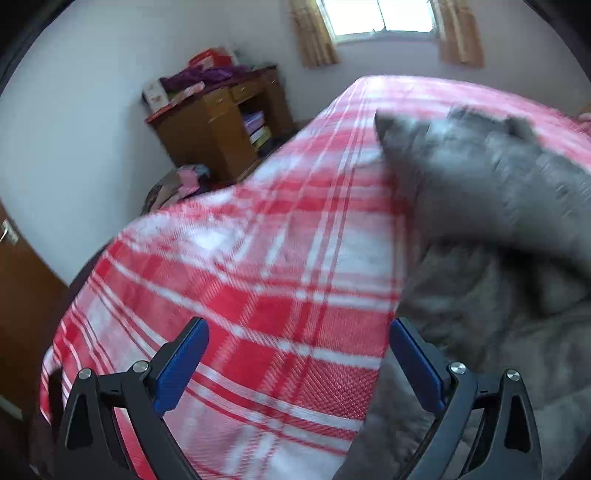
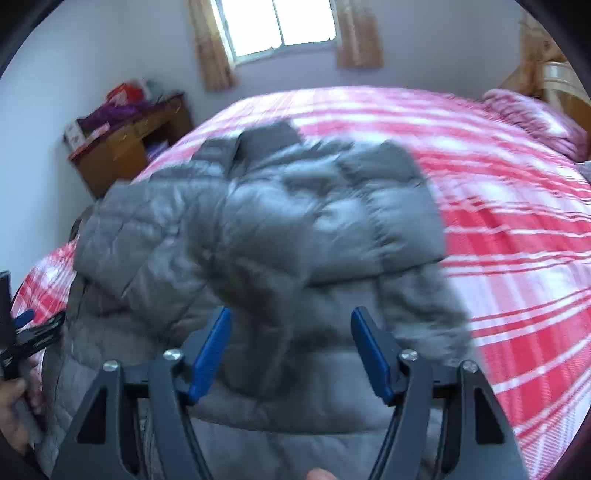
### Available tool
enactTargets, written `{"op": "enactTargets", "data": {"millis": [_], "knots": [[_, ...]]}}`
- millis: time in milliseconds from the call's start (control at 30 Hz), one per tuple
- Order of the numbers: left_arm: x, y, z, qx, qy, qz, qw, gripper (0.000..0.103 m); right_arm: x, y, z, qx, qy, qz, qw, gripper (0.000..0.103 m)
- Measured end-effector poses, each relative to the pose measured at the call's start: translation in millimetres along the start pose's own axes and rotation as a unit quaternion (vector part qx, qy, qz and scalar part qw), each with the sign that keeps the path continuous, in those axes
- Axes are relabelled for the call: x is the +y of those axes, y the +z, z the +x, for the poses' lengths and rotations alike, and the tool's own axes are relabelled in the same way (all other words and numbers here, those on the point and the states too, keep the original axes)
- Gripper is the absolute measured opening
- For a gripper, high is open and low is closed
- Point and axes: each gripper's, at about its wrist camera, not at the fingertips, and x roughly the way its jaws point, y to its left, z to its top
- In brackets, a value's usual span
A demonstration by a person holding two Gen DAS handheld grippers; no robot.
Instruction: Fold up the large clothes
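Grey quilted puffer jacket [image 2: 258, 229] lies bunched on the bed's red-and-white plaid blanket [image 2: 517, 229], sleeve part flopped over the body; folding looks barely started, most left. Right tool [image 2: 291, 350] apart above it, left tool [image 1: 299, 365] apart over blanket beside it, both empty. Brown wooden desk [image 1: 221, 125], curtained window [image 2: 280, 26] behind.

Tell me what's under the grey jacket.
The jacket lies on a red-and-white plaid bedspread, which shows around it. Whatever lies directly beneath the jacket is covered.
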Motion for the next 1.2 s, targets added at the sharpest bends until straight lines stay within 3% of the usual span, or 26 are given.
{"op": "enactTargets", "data": {"millis": [167, 333, 400, 600, 733, 833, 1200], "knots": [[-8, 55, -43, -0.049, -0.052, 0.003, 0.9974, 0.098, -11, 21, -38, -0.057, -0.047, 0.037, 0.997, 0.067], [-62, 99, -26, -0.068, -0.07, -0.011, 0.9951, 0.098, 30, 50, -32, -0.074, 0.007, 0.022, 0.997, 0.066], [-77, 107, -12, -0.065, -0.07, -0.019, 0.9952, 0.098, 47, 52, -19, -0.074, 0.007, 0.007, 0.997, 0.066], [-126, 104, 49, -0.024, -0.064, -0.013, 0.9976, 0.098, 59, 47, 35, -0.042, -0.002, 0.005, 0.999, 0.066], [-134, 87, 80, -0.004, -0.059, -0.009, 0.9982, 0.098, 48, 34, 60, -0.021, -0.016, 0.007, 1.0, 0.066], [-131, 82, 86, -0.003, -0.071, -0.02, 0.9973, 0.098, 44, 25, 66, -0.022, -0.017, -0.002, 1.0, 0.066], [-138, 79, 99, 0.019, -0.06, -0.008, 0.998, 0.102, 40, 18, 79, -0.003, -0.017, 0.01, 1.0, 0.065]]}}
